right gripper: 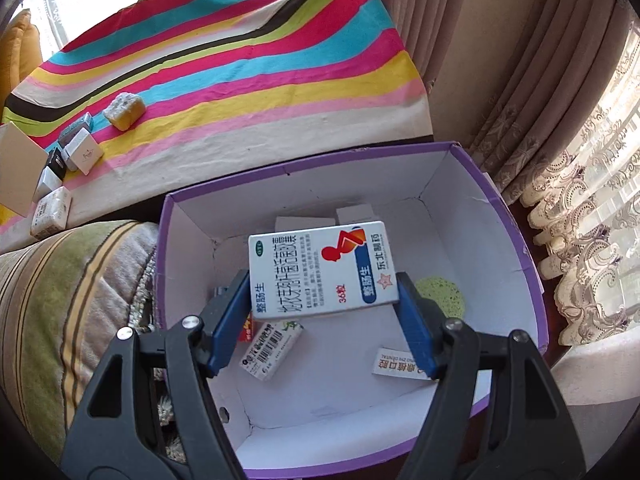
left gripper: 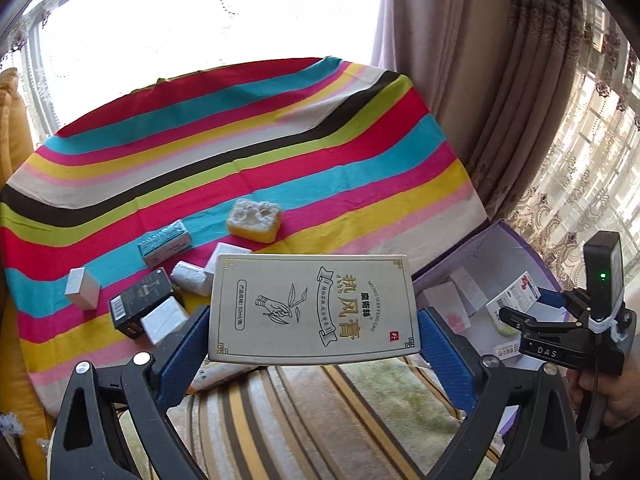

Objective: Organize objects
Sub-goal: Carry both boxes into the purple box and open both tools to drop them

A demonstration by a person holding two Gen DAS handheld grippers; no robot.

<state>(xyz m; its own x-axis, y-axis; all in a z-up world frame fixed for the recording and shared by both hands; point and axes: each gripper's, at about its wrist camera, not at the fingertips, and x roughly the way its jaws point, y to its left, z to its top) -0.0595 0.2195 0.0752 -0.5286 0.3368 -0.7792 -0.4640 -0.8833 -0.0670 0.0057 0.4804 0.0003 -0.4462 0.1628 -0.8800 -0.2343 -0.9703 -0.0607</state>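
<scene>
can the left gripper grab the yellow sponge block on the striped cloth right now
Probably not: the left gripper is already clamped on a flat beige carton, so its jaws are full, though nothing blocks the yellow sponge block.

Desk [left gripper: 120,184] draped in a striped cloth [left gripper: 248,120], bearing a yellow sponge [left gripper: 253,220], a teal box [left gripper: 165,243], a white box [left gripper: 82,288] and a black box [left gripper: 138,304].

You are in a home living room: heavy curtains [left gripper: 460,60] with lace sheers [right gripper: 580,200], a striped sofa cushion [right gripper: 60,280], a striped cloth [left gripper: 240,140].
</scene>
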